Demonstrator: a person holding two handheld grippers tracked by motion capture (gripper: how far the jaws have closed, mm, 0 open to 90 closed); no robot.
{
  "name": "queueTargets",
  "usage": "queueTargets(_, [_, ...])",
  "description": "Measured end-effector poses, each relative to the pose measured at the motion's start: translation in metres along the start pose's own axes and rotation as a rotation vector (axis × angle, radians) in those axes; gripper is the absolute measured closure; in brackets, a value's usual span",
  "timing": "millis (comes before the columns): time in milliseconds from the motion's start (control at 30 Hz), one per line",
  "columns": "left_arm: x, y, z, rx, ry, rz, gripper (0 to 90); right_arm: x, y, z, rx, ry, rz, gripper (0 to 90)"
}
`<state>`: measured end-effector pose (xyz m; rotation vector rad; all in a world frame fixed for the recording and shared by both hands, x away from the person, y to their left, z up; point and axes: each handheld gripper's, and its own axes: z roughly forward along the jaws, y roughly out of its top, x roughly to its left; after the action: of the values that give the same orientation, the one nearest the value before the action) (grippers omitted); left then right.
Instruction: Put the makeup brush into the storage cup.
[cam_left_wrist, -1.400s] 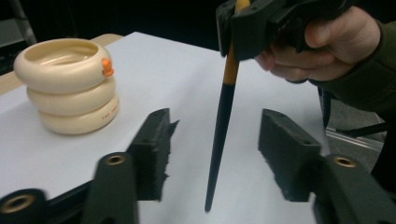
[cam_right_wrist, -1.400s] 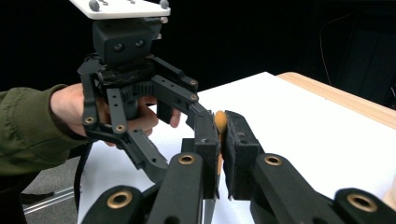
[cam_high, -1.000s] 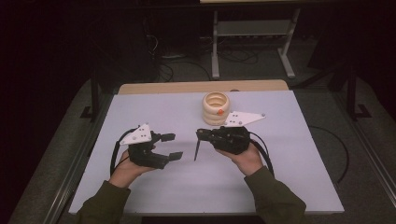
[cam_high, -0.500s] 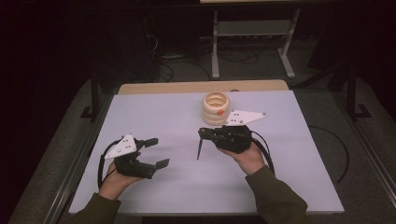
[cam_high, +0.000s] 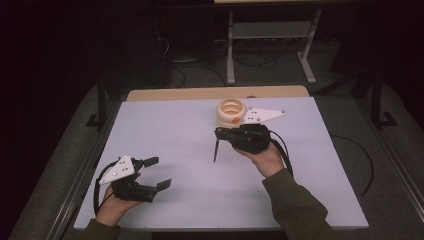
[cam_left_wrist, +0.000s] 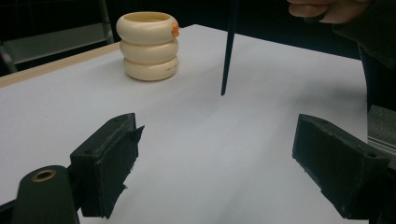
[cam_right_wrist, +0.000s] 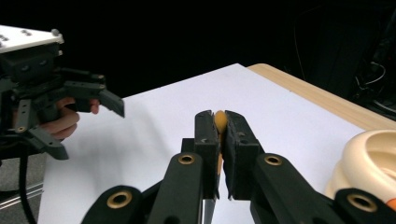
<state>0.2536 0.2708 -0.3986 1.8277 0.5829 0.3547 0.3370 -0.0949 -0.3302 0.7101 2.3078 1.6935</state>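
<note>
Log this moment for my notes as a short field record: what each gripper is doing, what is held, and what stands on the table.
left gripper: open, nothing between the jaws, low over the near left of the table; jaws have just been opening
right gripper: shut on thin dark stick with an orange end
thin dark stick: hangs from the right gripper, tip pointing down toward the table
cream ringed holder: upright at the far middle of the table, small orange piece on its rim
table: white top, wooden far edge
</note>
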Motion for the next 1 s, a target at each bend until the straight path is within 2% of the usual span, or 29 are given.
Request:
queueTargets(467, [0.001,-0.003,-0.004,-0.003,0.012,-0.013,13.9,-0.014,0.017,0.002,0.016,-0.036,0.005,84.4])
queueTargets(1000, [0.003,-0.005,-0.004,0.005,0.012,-0.021,13.9,-0.032,0.038,-0.001,0.005,-0.079,0.01,84.4])
